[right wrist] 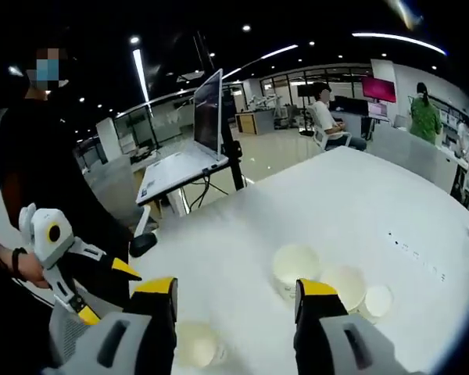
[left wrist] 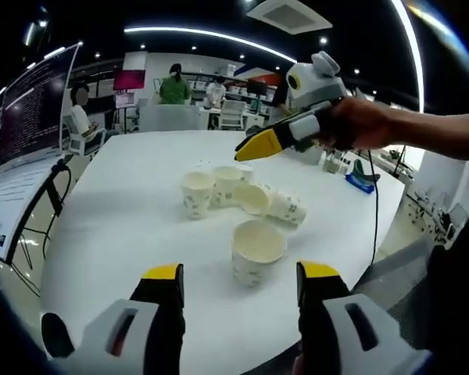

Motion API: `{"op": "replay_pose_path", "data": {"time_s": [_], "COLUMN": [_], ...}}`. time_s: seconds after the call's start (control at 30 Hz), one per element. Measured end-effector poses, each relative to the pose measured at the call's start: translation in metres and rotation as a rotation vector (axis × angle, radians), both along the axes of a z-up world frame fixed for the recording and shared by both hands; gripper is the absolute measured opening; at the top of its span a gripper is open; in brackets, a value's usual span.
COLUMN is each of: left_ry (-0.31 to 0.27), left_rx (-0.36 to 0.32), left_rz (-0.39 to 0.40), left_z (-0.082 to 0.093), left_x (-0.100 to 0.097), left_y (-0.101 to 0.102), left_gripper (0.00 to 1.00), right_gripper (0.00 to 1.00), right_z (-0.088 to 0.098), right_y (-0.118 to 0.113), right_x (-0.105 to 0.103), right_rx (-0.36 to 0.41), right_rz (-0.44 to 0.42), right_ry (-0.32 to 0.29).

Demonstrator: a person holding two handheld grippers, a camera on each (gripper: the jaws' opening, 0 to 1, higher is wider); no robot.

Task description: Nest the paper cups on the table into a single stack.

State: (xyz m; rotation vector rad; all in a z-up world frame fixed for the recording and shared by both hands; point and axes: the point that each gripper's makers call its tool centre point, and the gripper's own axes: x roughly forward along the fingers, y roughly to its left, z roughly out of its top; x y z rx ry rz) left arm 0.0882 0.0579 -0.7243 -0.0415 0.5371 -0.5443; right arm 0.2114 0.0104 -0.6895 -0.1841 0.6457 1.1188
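Several white paper cups sit on the white table [left wrist: 117, 211]. The nearest cup [left wrist: 257, 251] stands upright just beyond my left gripper [left wrist: 241, 273], whose jaws are open and hold nothing. Behind it stand two upright cups [left wrist: 197, 193] [left wrist: 227, 183], and nested cups lie on their side [left wrist: 277, 205]. My right gripper [left wrist: 255, 146] hovers above that group, held by a hand. In the right gripper view, the right gripper [right wrist: 237, 291] is open and empty above the table, with one cup [right wrist: 197, 344] low between its jaws and others [right wrist: 295, 267] [right wrist: 345, 286] beyond. The left gripper [right wrist: 105, 291] shows at the left, open.
A laptop on a stand [right wrist: 202, 125] stands at the table's side, also seen as a screen [left wrist: 30, 105]. A black mouse [right wrist: 142, 244] lies near the table edge. People sit and stand at desks in the background [left wrist: 172, 86]. A cable [left wrist: 374, 211] hangs from the right hand.
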Motion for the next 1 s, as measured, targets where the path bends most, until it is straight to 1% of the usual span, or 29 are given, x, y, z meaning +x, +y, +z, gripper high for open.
{"op": "replay_pose_path", "data": {"time_s": [0.17, 0.27, 0.33, 0.4, 0.47, 0.5, 0.53, 0.6, 0.63, 0.7, 0.8, 0.83, 0.93, 1.0], "left_ry": [-0.014, -0.033, -0.031, -0.032, -0.024, -0.022, -0.02, -0.018, -0.017, -0.021, -0.024, -0.025, -0.025, -0.023], "left_rx": [0.006, -0.002, -0.014, -0.019, -0.015, -0.015, -0.017, -0.019, -0.018, -0.016, -0.016, -0.017, -0.008, -0.011], "left_rz": [-0.008, -0.002, 0.004, -0.005, -0.017, -0.02, -0.025, -0.029, -0.032, -0.037, -0.038, -0.039, -0.044, -0.04], "left_z": [0.001, 0.003, 0.004, 0.004, 0.0, -0.001, -0.002, -0.003, -0.003, -0.001, -0.001, 0.0, -0.003, -0.003], "left_x": [0.006, 0.01, 0.01, 0.009, 0.009, 0.009, 0.009, 0.011, 0.011, 0.012, 0.015, 0.015, 0.016, 0.015], "left_y": [0.001, 0.002, 0.002, 0.0, -0.002, -0.002, -0.003, -0.003, -0.003, -0.002, 0.0, 0.0, 0.001, 0.002], "left_gripper": [0.59, 0.6, 0.6, 0.59, 0.59, 0.59, 0.59, 0.6, 0.6, 0.6, 0.61, 0.61, 0.61, 0.61], "right_gripper": [0.6, 0.59, 0.59, 0.58, 0.57, 0.56, 0.55, 0.53, 0.53, 0.53, 0.52, 0.52, 0.5, 0.49], "right_z": [-0.006, -0.008, -0.01, -0.014, -0.02, -0.027, -0.031, -0.039, -0.049, -0.061, -0.077, -0.083, -0.087, -0.098], "right_y": [0.009, 0.016, 0.018, 0.022, 0.024, 0.03, 0.032, 0.029, 0.031, 0.036, 0.045, 0.047, 0.047, 0.049], "right_x": [0.01, 0.014, 0.017, 0.023, 0.024, 0.031, 0.033, 0.034, 0.038, 0.045, 0.047, 0.052, 0.055, 0.057], "right_rx": [-0.04, -0.059, -0.075, -0.113, -0.14, -0.161, -0.178, -0.237, -0.263, -0.305, -0.335, -0.339, -0.365, -0.377], "right_rz": [0.027, 0.049, 0.056, 0.072, 0.086, 0.094, 0.103, 0.123, 0.13, 0.16, 0.178, 0.175, 0.169, 0.167], "right_ry": [-0.012, -0.016, -0.016, -0.029, -0.034, -0.034, -0.04, -0.046, -0.045, -0.05, -0.042, -0.034, -0.017, -0.009]}}
